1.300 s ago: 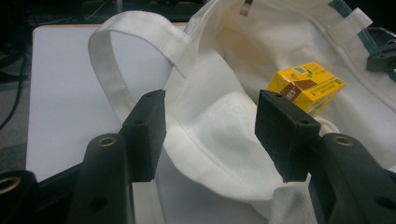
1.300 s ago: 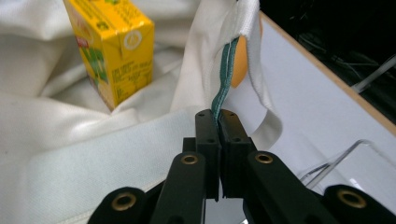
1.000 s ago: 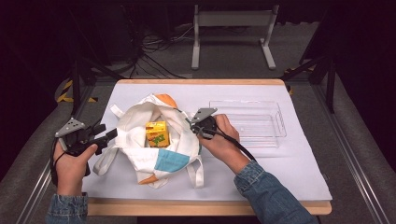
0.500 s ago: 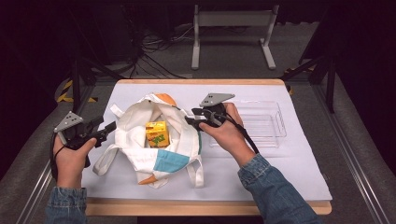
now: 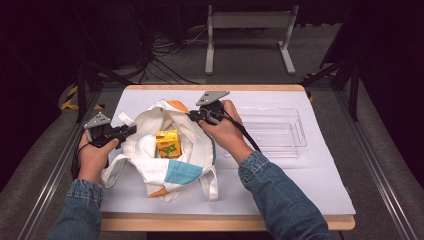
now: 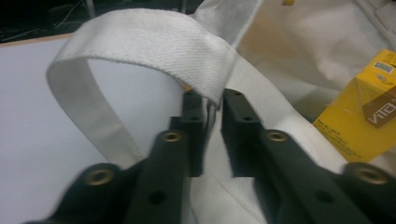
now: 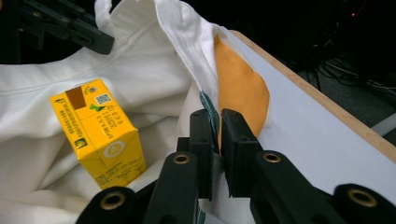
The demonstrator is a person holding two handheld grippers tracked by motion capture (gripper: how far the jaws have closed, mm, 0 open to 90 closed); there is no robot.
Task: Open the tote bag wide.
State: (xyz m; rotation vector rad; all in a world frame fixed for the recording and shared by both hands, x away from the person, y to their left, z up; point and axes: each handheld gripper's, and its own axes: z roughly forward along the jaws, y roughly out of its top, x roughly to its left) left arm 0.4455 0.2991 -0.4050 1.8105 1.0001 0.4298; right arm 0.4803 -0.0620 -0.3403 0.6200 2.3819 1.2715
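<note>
White matting [image 5: 280,185] covers your table, and the cloth bag [image 5: 172,172] lies on its left half. Your left gripper [image 5: 131,130] pinches the bag's left rim; your right gripper [image 5: 191,115] pinches its far rim. 1 yellow carton [image 5: 167,143] stands inside.

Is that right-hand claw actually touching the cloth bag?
Touching. The right gripper view shows the right gripper with its jaws pinched on the edge of the tote bag.
</note>
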